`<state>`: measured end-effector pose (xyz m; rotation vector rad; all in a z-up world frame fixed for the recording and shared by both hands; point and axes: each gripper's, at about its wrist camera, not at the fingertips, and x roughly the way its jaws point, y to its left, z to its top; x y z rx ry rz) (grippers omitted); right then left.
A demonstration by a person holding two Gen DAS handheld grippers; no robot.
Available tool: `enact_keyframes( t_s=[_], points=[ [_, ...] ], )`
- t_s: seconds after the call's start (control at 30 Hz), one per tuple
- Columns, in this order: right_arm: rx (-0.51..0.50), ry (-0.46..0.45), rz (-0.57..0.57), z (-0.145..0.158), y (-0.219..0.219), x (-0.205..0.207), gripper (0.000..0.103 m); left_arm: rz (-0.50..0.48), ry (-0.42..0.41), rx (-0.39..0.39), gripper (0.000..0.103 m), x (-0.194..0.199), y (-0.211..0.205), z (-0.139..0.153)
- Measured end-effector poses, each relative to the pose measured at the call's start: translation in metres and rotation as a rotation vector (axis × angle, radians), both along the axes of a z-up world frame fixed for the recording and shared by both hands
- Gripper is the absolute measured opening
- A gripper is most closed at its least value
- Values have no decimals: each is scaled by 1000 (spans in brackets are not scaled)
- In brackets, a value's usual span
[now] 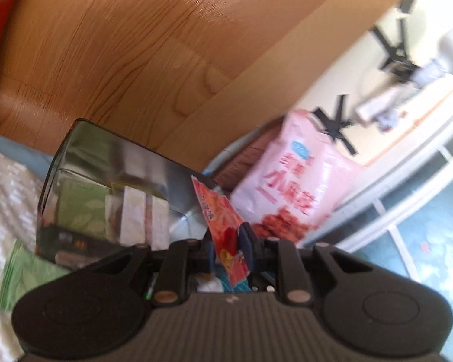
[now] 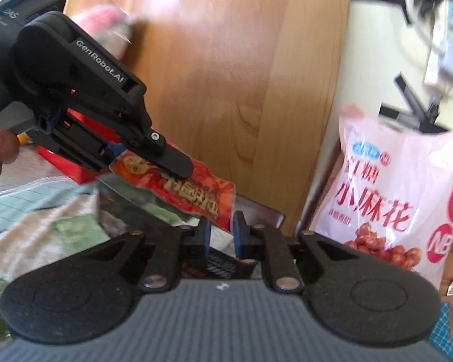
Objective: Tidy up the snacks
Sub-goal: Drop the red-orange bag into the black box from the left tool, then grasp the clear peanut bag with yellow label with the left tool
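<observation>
Left to right: clear bin at left already holds several small packets, so sorting looks partly done. Left gripper jaws clamped on red snack packet, held in the air just right of the bin, not yet inside. Packet is flat, crinkled, red-orange foil with yellow print, one end sticking out past the fingers. Right gripper hovers just under the packet's free end, jaws parted, nothing between them. Far right, big pink snack bag leans by the wall, untouched; likely still to go.
</observation>
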<state>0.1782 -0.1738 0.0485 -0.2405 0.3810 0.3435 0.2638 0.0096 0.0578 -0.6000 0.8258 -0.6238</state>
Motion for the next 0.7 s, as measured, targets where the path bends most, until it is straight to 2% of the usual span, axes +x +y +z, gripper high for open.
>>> enact_keyframes(
  t_s=[0.07,0.17,0.23,0.3,0.33,0.43,0.57,0.63,0.7],
  points=[
    [-15,30,-10,-6,0,14,19,25,21,20,20,11,-3,-10],
    [-11,55,-12,-9,-2,22,26,95,31,101,29,19,-8,-18],
    [8,52,-16,-6,-6,15,30,112,20,128,30,19,-7,-19],
    [53,56,-13,-1,-16,6,31,128,15,141,39,15,-1,-18],
    [85,70,-14,-2,-20,1,33,134,3,144,40,12,2,-16],
    [205,156,-62,-8,-48,-9,42,150,-46,133,40,-6,16,-7],
    [379,365,-96,-36,-81,-14,49,162,-44,100,40,-29,37,-2],
    [415,430,-90,-47,-85,-21,60,151,-28,85,40,-45,43,-3],
    [412,459,-68,-58,-81,-28,62,131,-15,77,40,-63,46,-8]
  ],
)
